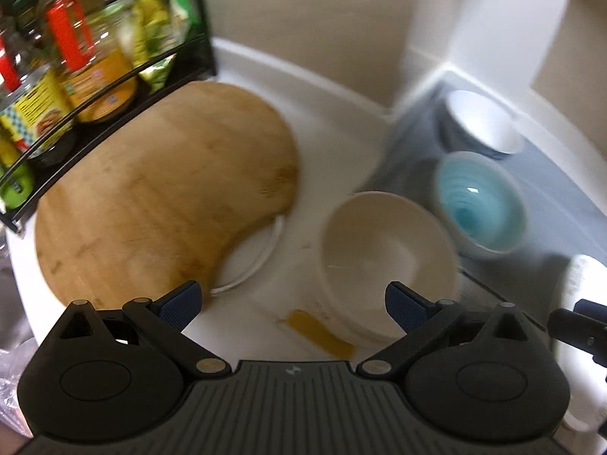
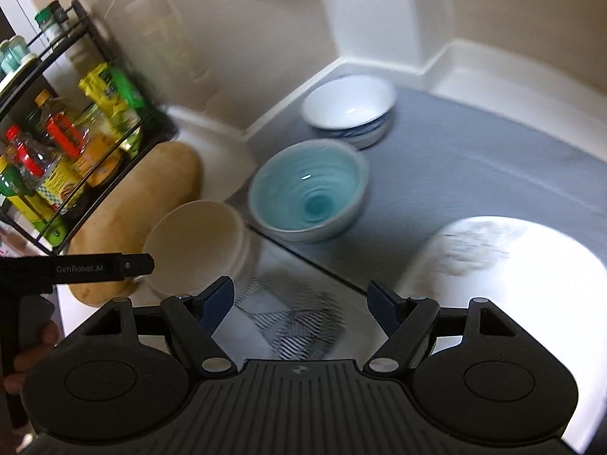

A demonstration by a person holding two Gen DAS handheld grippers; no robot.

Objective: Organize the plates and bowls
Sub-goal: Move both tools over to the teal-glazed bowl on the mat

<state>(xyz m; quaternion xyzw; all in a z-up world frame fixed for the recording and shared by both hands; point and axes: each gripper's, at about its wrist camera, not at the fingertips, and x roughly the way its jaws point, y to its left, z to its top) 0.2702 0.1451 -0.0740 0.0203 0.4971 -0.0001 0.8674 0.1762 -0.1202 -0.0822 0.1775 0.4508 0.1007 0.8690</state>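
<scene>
Three bowls [image 2: 309, 193], two plates [image 2: 504, 265], one board [image 1: 163, 197]

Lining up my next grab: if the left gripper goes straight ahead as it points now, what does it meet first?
Probably the cream bowl, which sits just ahead and slightly right of the open left gripper. The wooden cutting board lies off to the left. Blur leaves depth uncertain.

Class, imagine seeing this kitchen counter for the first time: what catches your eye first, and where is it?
The turquoise bowl with spiral rings stands out on the grey mat, between the cream bowl and the white bowl. At left, a rack of bright bottles rises behind the wooden cutting board.
</scene>
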